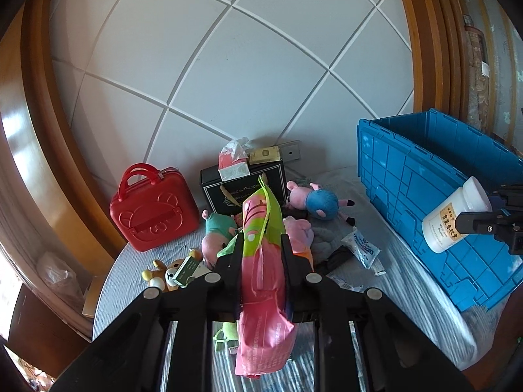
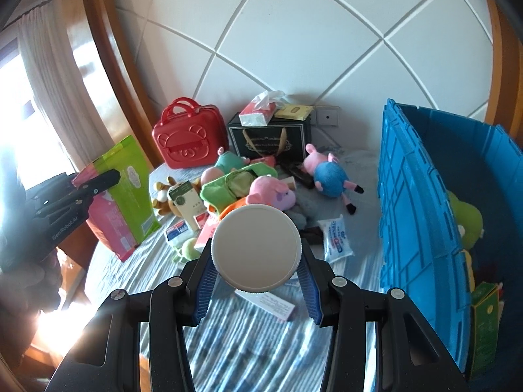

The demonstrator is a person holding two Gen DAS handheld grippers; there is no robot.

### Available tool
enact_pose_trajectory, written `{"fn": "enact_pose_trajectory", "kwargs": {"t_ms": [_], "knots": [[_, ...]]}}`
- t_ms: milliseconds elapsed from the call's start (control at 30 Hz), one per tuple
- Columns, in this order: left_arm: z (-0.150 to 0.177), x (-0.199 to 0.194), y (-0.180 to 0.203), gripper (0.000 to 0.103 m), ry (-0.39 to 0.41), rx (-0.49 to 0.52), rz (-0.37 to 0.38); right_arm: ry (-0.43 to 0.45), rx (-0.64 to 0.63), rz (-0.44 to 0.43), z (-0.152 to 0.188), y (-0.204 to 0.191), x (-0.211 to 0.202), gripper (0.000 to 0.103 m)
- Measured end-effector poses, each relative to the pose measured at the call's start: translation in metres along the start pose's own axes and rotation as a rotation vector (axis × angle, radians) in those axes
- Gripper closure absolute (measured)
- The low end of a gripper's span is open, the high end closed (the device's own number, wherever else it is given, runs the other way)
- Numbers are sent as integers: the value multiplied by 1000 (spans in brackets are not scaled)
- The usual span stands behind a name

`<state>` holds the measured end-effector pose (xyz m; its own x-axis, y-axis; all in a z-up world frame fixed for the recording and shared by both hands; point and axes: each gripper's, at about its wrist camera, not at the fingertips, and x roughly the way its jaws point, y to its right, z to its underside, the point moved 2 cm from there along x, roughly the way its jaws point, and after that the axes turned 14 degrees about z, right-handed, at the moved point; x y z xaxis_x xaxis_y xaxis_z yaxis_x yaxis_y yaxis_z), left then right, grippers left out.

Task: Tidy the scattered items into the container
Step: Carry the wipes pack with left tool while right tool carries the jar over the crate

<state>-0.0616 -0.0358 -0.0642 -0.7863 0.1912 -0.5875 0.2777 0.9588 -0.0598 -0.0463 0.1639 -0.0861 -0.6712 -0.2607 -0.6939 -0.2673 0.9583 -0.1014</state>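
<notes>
My left gripper (image 1: 262, 245) is shut on a pink and green plastic pack (image 1: 263, 261), held edge-on above the bed; the same pack (image 2: 119, 196) shows at the left of the right wrist view with that gripper (image 2: 108, 176) clamped on it. My right gripper (image 2: 256, 254) is shut on a white bottle (image 2: 256, 248), its round lid facing the camera. The bottle (image 1: 454, 219) also appears beside the blue crate's (image 1: 425, 176) near wall. The open blue crate (image 2: 415, 196) stands at the right, with a green plush and small boxes inside.
Scattered on the striped bedsheet (image 2: 235, 343) lie pig plush toys (image 2: 327, 173), a bear plush (image 1: 163, 274), small boxes (image 2: 186, 202) and a white packet (image 2: 336, 238). A red case (image 2: 189, 137) and a black gift bag (image 2: 271, 140) stand against the white padded headboard (image 1: 245, 75).
</notes>
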Motion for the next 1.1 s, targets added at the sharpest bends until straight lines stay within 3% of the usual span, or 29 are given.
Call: {"fn": "enact_pose_trajectory", "kwargs": {"t_ms": [533, 1100], "knots": [[-74, 9, 99, 86, 70, 69, 112, 95, 69, 4, -15, 80, -51, 58], [-145, 40, 213, 86, 125, 166, 272, 151, 177, 133, -14, 185, -90, 58]]}}
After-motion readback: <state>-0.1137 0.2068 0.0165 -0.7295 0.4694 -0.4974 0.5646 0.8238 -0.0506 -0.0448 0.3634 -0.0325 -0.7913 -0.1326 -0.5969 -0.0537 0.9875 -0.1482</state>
